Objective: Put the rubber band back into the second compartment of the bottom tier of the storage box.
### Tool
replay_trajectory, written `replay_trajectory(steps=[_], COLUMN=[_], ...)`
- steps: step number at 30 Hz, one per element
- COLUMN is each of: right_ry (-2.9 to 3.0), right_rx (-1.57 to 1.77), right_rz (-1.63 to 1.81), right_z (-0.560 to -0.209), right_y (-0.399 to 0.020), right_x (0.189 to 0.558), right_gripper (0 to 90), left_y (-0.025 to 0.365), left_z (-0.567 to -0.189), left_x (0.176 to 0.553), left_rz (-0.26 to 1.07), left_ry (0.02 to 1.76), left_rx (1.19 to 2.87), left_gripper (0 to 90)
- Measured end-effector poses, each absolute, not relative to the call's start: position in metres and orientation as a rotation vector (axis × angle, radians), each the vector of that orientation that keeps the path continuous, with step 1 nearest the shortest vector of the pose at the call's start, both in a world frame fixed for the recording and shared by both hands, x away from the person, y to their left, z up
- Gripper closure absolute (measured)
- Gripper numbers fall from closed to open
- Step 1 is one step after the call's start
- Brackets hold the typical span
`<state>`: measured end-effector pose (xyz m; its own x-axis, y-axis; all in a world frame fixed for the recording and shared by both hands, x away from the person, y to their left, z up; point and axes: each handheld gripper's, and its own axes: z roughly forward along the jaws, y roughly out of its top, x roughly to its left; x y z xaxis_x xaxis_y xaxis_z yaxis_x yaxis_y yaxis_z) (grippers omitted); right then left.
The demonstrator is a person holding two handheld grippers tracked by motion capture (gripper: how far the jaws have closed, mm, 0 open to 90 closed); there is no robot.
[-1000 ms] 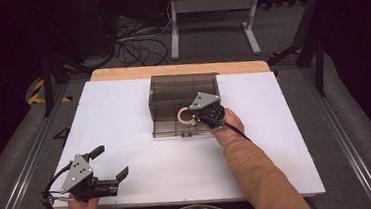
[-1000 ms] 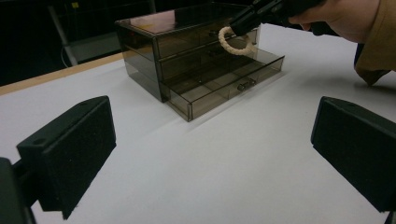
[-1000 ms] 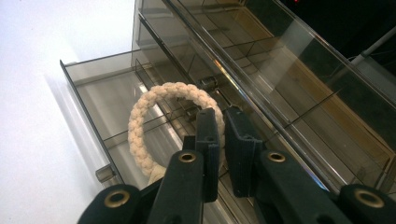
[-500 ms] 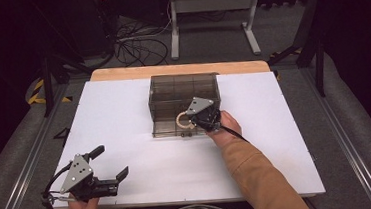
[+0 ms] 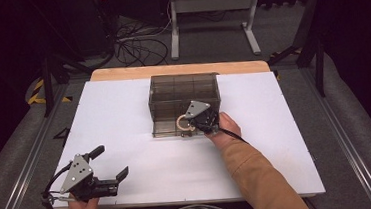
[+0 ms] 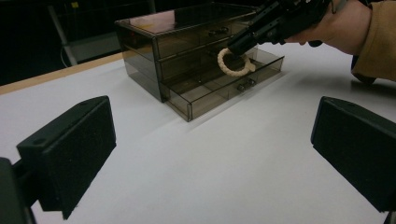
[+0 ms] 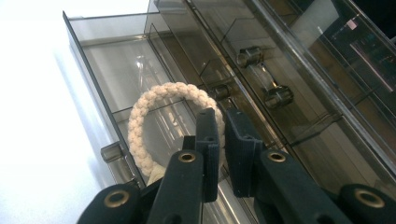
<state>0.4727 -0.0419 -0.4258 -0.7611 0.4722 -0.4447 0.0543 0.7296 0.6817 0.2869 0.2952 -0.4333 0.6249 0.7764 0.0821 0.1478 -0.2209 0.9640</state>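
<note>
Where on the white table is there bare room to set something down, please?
The white table is bare left of the smoky transparent plastic drawer box, and along the near edge between the left gripper and the person's tan sleeve. The strip right of the box is free too. It is crowded at the open bottom drawer, where the right gripper holds a cream braided rope ring.

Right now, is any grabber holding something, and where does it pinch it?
The right gripper pinches the braided rope ring at its rim, over the open bottom drawer. The left gripper holds nothing.
</note>
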Motion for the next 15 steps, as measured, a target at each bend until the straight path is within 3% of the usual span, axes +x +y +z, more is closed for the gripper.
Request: replay_trajectory(steps=[15], right_ry=[2.313], right_rx=[0.406], right_rz=[0.852], right_z=[-0.4302], right_y=[-0.0416], right_x=[0.4745], right_gripper=[84.3], left_y=[0.2953], left_z=[-0.4333], left_x=[0.2867], left_rz=[0.698], left_ry=[0.758], left_rx=[1.725], left_gripper=[0.6])
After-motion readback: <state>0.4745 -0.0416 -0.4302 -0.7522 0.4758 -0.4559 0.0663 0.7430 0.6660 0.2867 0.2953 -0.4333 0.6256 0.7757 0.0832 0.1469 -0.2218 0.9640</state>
